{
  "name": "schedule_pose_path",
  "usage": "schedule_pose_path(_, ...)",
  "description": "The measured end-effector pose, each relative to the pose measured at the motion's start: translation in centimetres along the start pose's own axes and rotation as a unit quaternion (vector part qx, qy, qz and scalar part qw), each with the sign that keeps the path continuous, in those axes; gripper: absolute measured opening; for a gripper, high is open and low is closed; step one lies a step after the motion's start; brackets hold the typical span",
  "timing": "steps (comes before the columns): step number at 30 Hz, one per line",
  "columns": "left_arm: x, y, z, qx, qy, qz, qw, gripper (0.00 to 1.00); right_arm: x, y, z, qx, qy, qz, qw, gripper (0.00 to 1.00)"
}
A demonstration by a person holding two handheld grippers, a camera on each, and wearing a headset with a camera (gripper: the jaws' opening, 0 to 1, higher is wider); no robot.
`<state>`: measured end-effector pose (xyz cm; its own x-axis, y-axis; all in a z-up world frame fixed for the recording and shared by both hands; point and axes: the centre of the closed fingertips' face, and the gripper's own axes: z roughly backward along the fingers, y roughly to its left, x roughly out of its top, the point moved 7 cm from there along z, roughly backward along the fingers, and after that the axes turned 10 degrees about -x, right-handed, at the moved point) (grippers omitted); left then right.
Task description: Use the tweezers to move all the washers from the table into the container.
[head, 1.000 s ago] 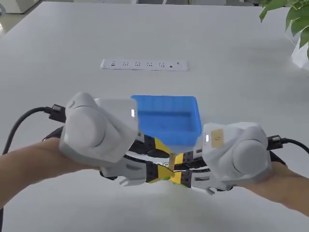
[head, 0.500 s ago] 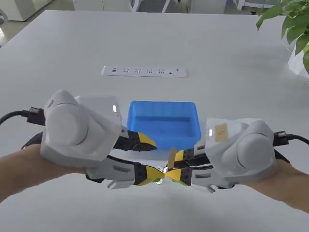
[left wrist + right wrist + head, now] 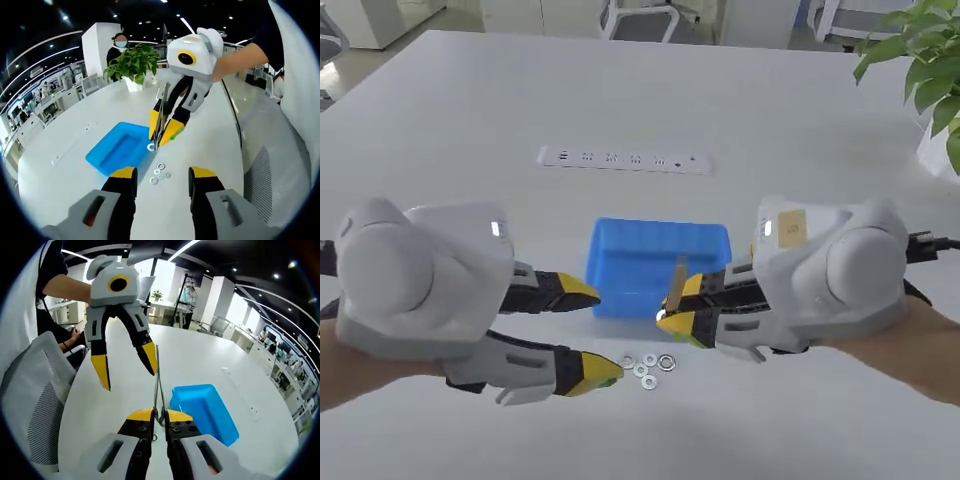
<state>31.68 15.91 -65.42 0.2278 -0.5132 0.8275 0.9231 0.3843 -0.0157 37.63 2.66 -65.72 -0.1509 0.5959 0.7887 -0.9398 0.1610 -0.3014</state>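
The right gripper (image 3: 686, 305) is clamped on the tweezers (image 3: 674, 284) — a washer (image 3: 151, 147) at their tip, near the container (image 3: 660, 262). The left gripper (image 3: 593, 331) gapes empty — loose washers (image 3: 648, 368) just beside it.

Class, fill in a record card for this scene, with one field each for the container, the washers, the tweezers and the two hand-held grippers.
container: blue open tray on the table
loose washers: small cluster on the table, in front of the container
tweezers: tips appear to pinch one washer by the container's near edge
right hand-held gripper: shut on the tweezers
left hand-held gripper: open, holding nothing
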Motion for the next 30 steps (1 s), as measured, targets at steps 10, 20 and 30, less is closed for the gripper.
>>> schedule_pose_path(10, -1.1, 0.0, 0.7, 0.010, -0.007, 0.012, 0.9999, 0.62, 1.3, -3.2, -0.3, -0.018, -0.006, 0.010, 0.9998, 0.09)
schedule_pose_path(20, -2.7, 0.1, 1.2, 0.029, -0.005, 0.034, 0.9990, 0.84, -0.5, -6.6, -2.3, -0.036, 0.005, -0.009, 0.9993, 0.09)
schedule_pose_path(30, -2.8, 0.7, 0.9, 0.057, -0.015, 0.045, 0.9973, 0.99, -2.9, -7.6, -5.6, -0.026, 0.022, -0.032, 0.9989, 0.09)
